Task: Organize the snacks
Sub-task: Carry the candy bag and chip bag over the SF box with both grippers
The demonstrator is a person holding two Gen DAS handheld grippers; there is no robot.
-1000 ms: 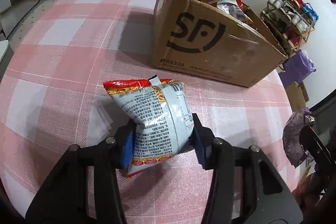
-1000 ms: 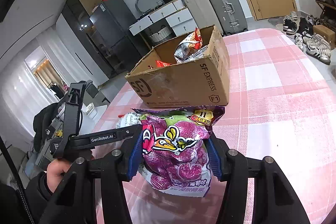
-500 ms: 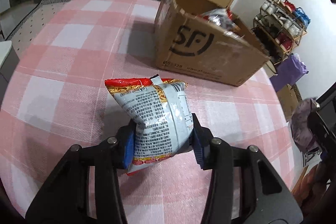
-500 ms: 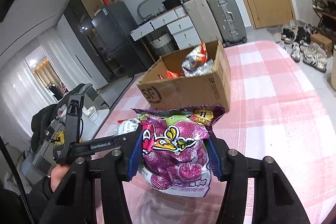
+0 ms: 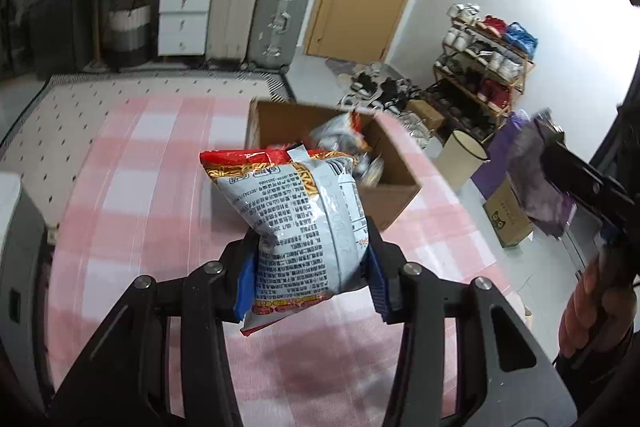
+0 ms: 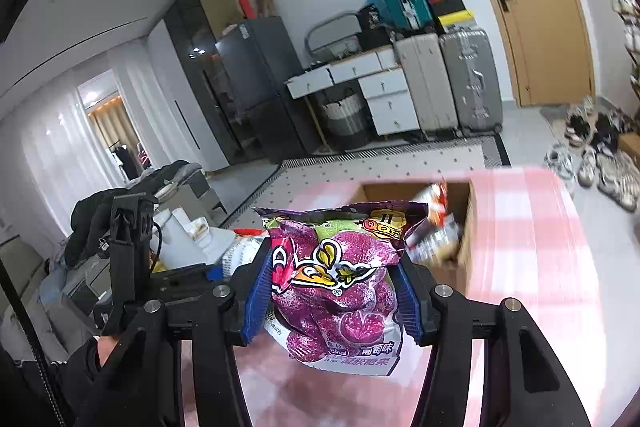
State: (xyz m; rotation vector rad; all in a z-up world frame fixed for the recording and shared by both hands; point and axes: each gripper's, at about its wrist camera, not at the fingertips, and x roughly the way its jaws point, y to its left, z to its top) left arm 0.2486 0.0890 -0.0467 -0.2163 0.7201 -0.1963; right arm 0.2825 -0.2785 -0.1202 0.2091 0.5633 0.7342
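A grey bag [image 5: 308, 223] is clamped mid-body in the left gripper [image 5: 310, 277], a purple bag [image 6: 336, 287] in the right gripper [image 6: 332, 297], above the counter [image 5: 120, 187] near the box [image 5: 394, 193]. Both are judged light, soft, crushable.

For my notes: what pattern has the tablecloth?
Pink and white checks on the tablecloth, clearest in the left wrist view.

Even daylight, motion-blurred background, fisheye vignetting.
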